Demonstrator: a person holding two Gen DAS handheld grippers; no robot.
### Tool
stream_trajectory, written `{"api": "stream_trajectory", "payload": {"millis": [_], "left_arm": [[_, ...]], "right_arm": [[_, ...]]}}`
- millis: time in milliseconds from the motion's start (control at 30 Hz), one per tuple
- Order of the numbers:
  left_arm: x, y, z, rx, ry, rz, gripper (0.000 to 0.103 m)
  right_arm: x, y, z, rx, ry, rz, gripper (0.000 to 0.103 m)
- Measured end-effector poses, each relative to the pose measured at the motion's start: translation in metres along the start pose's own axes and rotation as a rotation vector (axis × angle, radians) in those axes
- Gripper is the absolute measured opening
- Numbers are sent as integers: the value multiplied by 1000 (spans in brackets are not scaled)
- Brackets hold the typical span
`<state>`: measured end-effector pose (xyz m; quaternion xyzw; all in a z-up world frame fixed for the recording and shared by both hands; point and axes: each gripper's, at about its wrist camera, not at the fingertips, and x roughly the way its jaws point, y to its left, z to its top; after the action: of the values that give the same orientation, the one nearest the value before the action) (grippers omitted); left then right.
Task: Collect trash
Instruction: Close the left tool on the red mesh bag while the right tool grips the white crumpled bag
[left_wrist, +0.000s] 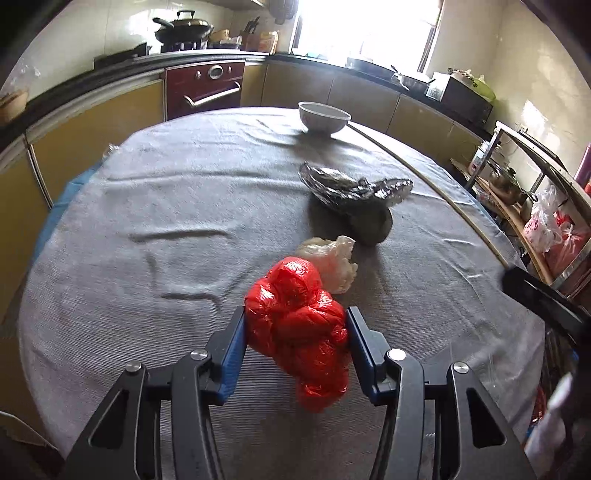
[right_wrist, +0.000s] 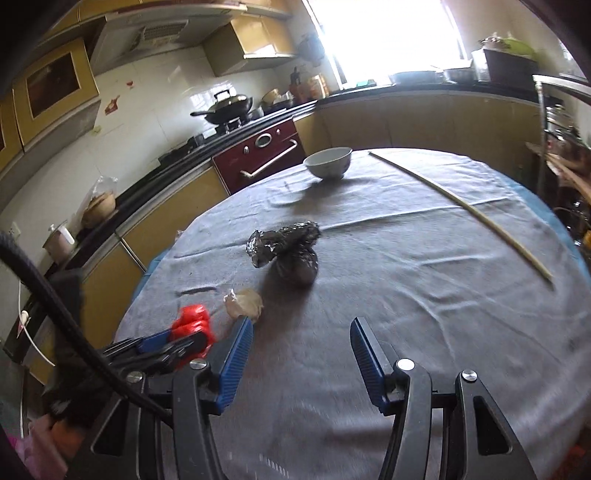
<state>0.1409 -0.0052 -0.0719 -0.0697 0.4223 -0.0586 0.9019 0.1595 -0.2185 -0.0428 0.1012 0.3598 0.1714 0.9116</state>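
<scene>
A crumpled red plastic bag (left_wrist: 299, 328) sits between the blue pads of my left gripper (left_wrist: 295, 317), which is shut on it just above the grey tablecloth (left_wrist: 166, 206). It also shows in the right wrist view (right_wrist: 192, 325), held by the left gripper (right_wrist: 177, 341). A crumpled whitish bag (left_wrist: 332, 262) lies just beyond it, also seen in the right wrist view (right_wrist: 245, 302). A ball of crumpled foil (left_wrist: 351, 192) lies farther back, seen too in the right wrist view (right_wrist: 291, 251). My right gripper (right_wrist: 301, 325) is open and empty above the cloth.
A white bowl (left_wrist: 324, 117) stands at the table's far edge, also in the right wrist view (right_wrist: 328, 162). A long thin stick (right_wrist: 465, 206) lies across the right side. Kitchen counters, an oven (left_wrist: 205, 86) and a shelf rack (left_wrist: 535, 206) surround the table.
</scene>
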Motion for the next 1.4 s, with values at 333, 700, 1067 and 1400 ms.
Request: {"api": "stream_trajectory", "payload": {"millis": [333,700,1067,1400], "left_arm": [[-7,29,4,-29,-7,55,54],[-13,37,5,-40,-21,58,54],[-25,51,2,-64,-21,76,54],[-39,54,0,-63,-34,79,54]], "right_arm": [[65,17,19,28,74,70,59],[110,36,20,65,151,154,59],[154,50,15,54,309,84,57],[96,51,18,25,159,190,37]]}}
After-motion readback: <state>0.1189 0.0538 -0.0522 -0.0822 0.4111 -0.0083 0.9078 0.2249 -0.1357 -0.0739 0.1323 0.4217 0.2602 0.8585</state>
